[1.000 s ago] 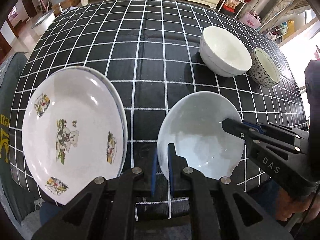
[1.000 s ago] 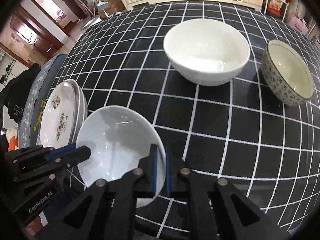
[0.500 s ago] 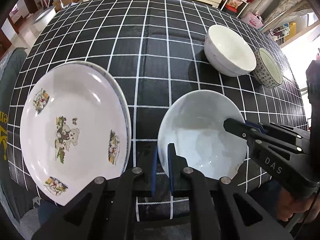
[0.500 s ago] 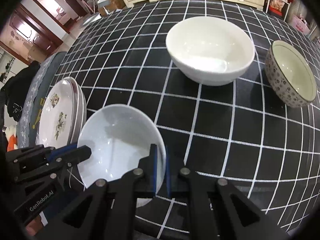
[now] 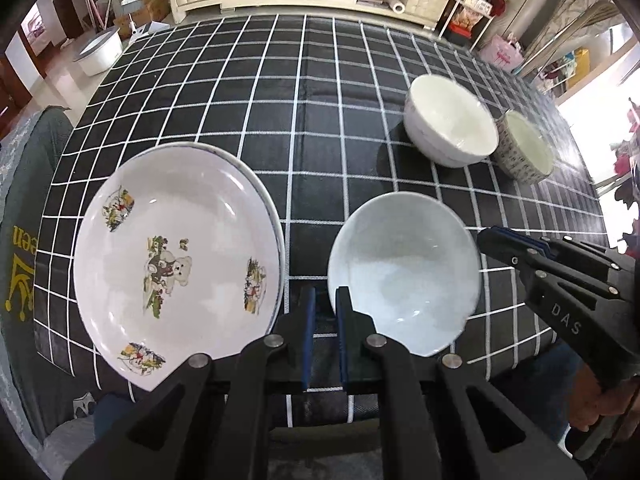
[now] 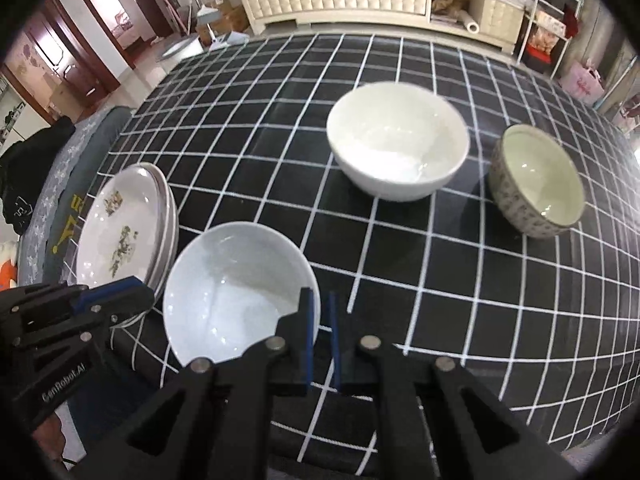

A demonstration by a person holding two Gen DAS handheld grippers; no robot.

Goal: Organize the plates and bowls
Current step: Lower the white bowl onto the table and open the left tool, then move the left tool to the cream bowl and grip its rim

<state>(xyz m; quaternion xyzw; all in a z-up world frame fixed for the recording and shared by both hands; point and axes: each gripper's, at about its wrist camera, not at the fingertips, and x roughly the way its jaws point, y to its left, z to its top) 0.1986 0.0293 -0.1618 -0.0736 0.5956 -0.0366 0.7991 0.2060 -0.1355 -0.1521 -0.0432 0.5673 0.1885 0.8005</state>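
A pale blue-white bowl (image 5: 404, 276) (image 6: 228, 292) rests on the black checked tablecloth (image 5: 320, 120) near its front edge. Left of it lies a stack of white plates (image 5: 176, 248) (image 6: 120, 232) with a bear picture on the top one. My left gripper (image 5: 324, 292) (image 6: 140, 296) is shut, its tip just off the bowl's left rim. My right gripper (image 6: 319, 294) (image 5: 486, 236) is shut at the bowl's right rim, and the left wrist view shows its tip at the edge, not over the bowl. Neither grips the bowl.
A larger white bowl (image 6: 396, 140) (image 5: 452, 124) and a patterned bowl (image 6: 536, 180) (image 5: 524, 148) stand side by side at the back right. A grey covered chair (image 5: 24, 240) stands at the table's left edge. A person's hand (image 5: 600, 412) holds the right gripper.
Both grippers have risen and drawn back from the pale bowl. Each tip overlapped the bowl before and now sits at or just outside its rim. The bowl looks smaller and stays on the cloth.
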